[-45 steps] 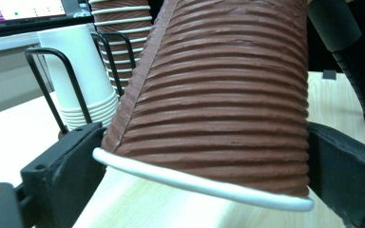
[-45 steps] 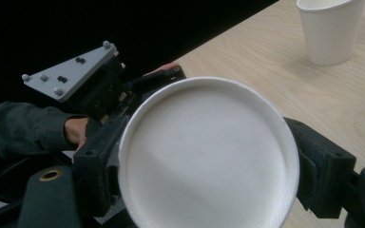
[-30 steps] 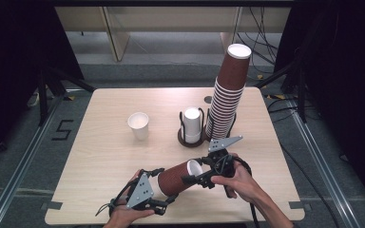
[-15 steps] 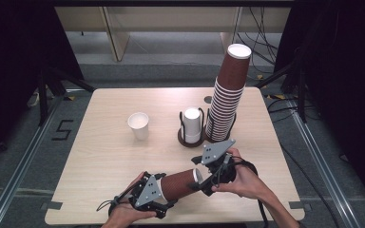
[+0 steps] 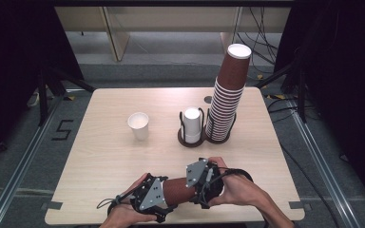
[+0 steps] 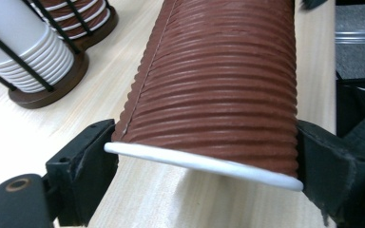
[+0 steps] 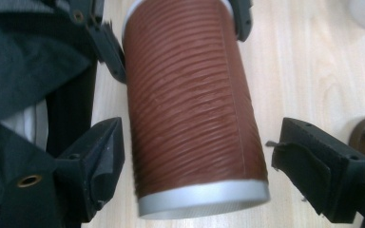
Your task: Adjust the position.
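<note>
A ribbed brown paper cup (image 5: 176, 190) lies on its side just above the table's near edge, between my two grippers. My left gripper (image 5: 165, 198) is shut on its white-rimmed mouth end; in the left gripper view both pads press the cup (image 6: 218, 85) at the rim, either side of the left gripper (image 6: 204, 164). My right gripper (image 5: 189, 189) straddles the base end. Its jaws have just been opening, and in the right gripper view there is a gap on each side between the right gripper (image 7: 202, 156) and the cup (image 7: 190, 104).
On the wooden table (image 5: 100, 156), a tall leaning stack of brown cups (image 5: 228, 95) stands at the back right. Beside it is a wire holder of white cups (image 5: 192, 126). A single white cup (image 5: 138, 124) stands left of centre. The holder (image 6: 24, 52) is near the held cup.
The right gripper has shifted toward the near edge and its jaws have spread off the cup's base. The left gripper keeps its grip and the cup now lies more level.
</note>
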`<state>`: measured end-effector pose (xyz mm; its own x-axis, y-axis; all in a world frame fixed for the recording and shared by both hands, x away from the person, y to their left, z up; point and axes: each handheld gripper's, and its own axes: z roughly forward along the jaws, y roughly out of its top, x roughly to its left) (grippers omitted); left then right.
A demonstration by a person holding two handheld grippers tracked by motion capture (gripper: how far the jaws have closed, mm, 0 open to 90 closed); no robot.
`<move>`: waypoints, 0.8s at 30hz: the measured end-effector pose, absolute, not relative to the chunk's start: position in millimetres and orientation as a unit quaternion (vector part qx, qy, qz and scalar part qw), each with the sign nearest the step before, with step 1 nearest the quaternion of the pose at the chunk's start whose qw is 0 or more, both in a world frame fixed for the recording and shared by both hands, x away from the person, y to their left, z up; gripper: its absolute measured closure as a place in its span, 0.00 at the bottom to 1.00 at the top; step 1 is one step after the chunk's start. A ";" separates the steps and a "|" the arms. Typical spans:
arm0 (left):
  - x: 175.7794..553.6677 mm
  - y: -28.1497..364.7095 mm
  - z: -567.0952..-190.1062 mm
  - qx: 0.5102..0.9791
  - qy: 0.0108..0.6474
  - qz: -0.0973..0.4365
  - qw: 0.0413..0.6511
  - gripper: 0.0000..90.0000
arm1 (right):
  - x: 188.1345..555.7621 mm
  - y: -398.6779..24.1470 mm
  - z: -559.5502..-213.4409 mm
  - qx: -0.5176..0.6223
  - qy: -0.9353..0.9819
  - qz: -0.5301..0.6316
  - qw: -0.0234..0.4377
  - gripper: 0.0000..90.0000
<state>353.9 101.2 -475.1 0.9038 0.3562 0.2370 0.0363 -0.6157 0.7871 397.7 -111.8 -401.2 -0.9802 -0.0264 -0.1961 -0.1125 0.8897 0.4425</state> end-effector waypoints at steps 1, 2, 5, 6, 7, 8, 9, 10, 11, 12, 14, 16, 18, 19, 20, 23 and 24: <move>352.7 99.9 -475.7 0.879 0.112 0.187 0.424 0.14 | 396.9 -110.6 -402.6 -0.038 0.970 0.223 0.091 0.20; 352.9 99.8 -475.5 0.882 0.105 0.190 0.418 0.14 | 397.4 -108.9 -404.8 -0.048 0.970 0.221 0.091 0.20; 351.7 98.5 -476.3 0.885 0.103 0.183 0.416 0.14 | 395.7 -105.4 -410.2 -0.061 0.974 0.203 0.086 0.20; 351.7 98.3 -476.4 0.885 0.102 0.181 0.417 0.14 | 395.3 -105.2 -411.0 -0.060 0.974 0.200 0.085 0.20; 351.7 98.4 -476.3 0.885 0.102 0.181 0.416 0.14 | 393.3 -105.0 -412.8 -0.048 0.977 0.192 0.081 0.20; 351.7 98.4 -476.3 0.885 0.102 0.180 0.417 0.14 | 393.2 -104.5 -414.1 -0.049 0.978 0.187 0.082 0.20; 351.5 98.6 -475.9 0.884 0.102 0.179 0.419 0.14 | 393.0 -104.1 -415.5 -0.048 0.978 0.186 0.080 0.20; 350.9 98.8 -475.5 0.884 0.101 0.178 0.421 0.14 | 390.5 -104.5 -417.1 -0.027 0.982 0.172 0.071 0.21; 350.6 99.0 -475.0 0.885 0.099 0.177 0.419 0.14 | 390.7 -104.2 -418.2 -0.030 0.983 0.169 0.068 0.22; 350.4 98.7 -474.9 0.884 0.101 0.178 0.421 0.14 | 390.6 -104.2 -419.7 -0.026 0.983 0.169 0.067 0.23; 349.9 98.3 -475.1 0.882 0.101 0.174 0.427 0.14 | 394.5 -102.7 -421.5 -0.057 0.980 0.176 0.069 0.24; 350.9 100.3 -472.9 0.889 0.088 0.182 0.410 0.14 | 393.7 -103.1 -422.0 -0.053 0.981 0.176 0.068 0.26; 349.5 98.7 -474.9 0.881 0.101 0.171 0.429 0.14 | 396.3 -102.6 -423.0 -0.072 0.978 0.181 0.068 0.26; 349.7 98.9 -475.0 0.881 0.103 0.168 0.431 0.13 | 394.0 -104.3 -422.1 -0.053 0.981 0.177 0.063 0.26; 350.1 99.3 -475.2 0.878 0.103 0.170 0.435 0.12 | 394.4 -105.1 -422.1 -0.052 0.981 0.179 0.061 0.26; 351.7 101.9 -476.1 0.867 0.115 0.164 0.456 0.09 | 396.6 -108.1 -421.1 -0.055 0.979 0.190 0.058 0.26; 352.0 102.7 -477.0 0.860 0.120 0.160 0.469 0.08 | 398.2 -109.5 -420.7 -0.060 0.977 0.195 0.054 0.26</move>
